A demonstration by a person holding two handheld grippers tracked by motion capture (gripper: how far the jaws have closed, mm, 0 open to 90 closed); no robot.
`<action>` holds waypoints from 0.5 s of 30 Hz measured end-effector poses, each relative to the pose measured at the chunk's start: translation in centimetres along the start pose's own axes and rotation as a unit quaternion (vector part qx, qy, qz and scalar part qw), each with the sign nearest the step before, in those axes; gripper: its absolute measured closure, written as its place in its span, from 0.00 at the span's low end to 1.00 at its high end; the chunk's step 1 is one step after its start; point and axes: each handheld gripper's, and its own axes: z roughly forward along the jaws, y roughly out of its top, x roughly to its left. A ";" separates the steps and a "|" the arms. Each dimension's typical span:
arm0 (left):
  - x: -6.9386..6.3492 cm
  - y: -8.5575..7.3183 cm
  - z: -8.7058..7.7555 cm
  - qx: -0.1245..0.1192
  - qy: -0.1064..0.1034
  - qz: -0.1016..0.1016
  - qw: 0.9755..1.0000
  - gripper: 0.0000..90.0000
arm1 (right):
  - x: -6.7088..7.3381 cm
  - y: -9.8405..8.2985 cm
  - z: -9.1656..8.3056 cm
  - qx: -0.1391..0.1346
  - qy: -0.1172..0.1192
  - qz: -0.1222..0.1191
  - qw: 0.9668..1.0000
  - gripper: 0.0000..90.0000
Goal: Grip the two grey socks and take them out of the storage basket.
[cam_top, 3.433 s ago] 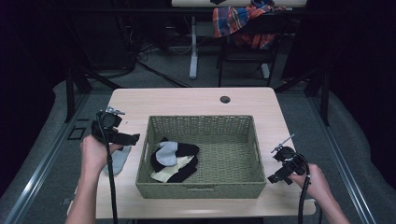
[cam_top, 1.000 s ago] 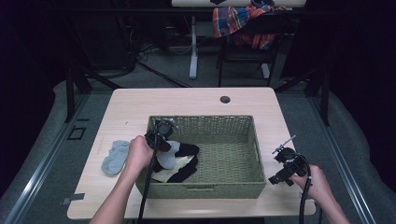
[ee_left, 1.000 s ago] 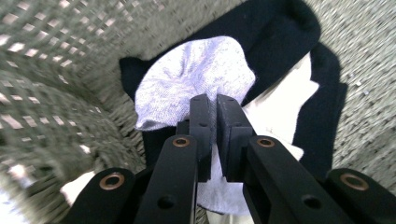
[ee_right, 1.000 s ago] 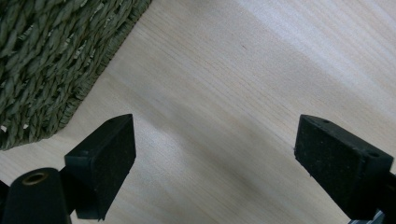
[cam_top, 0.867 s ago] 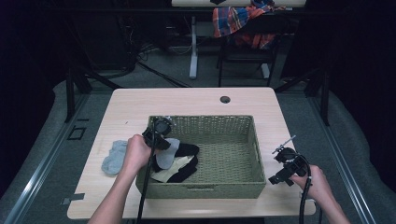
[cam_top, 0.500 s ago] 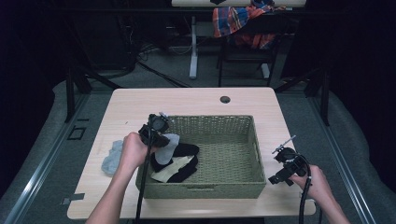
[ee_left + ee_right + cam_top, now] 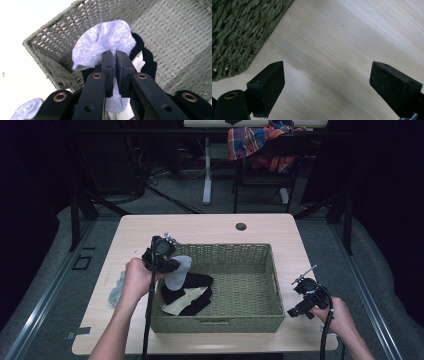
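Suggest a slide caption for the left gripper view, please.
Left gripper pinching a light blue sock above the woven basket.

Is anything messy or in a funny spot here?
One light blue sock lies alone on the table, outside the basket, while the left gripper pinches its look-alike above the dark socks inside. Nothing looks spilled or broken.

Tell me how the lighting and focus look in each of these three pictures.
High view: the pale wooden table is lit, the room around it very dark. Left gripper view: the table is blown out to white and the woven green basket blurs toward the top right. Right gripper view: soft shadow bands cross the wood, evenly lit.
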 end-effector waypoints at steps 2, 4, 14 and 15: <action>0.1 0.0 -0.5 -0.004 0.003 -0.003 1.000 0.96 | 0.0 0.0 0.0 0.000 0.001 0.000 1.000 0.14; 0.3 0.1 -1.1 -0.013 0.004 -0.007 1.000 0.96 | 0.0 0.0 0.0 -0.001 0.001 0.003 1.000 0.14; 1.8 -0.7 -4.0 -0.047 0.016 -0.027 0.998 0.96 | -0.1 -0.1 0.2 -0.010 0.008 0.017 1.000 0.14; 1.9 -0.8 -4.2 -0.048 0.017 -0.029 0.998 0.96 | -0.1 -0.1 0.2 -0.010 0.008 0.017 1.000 0.14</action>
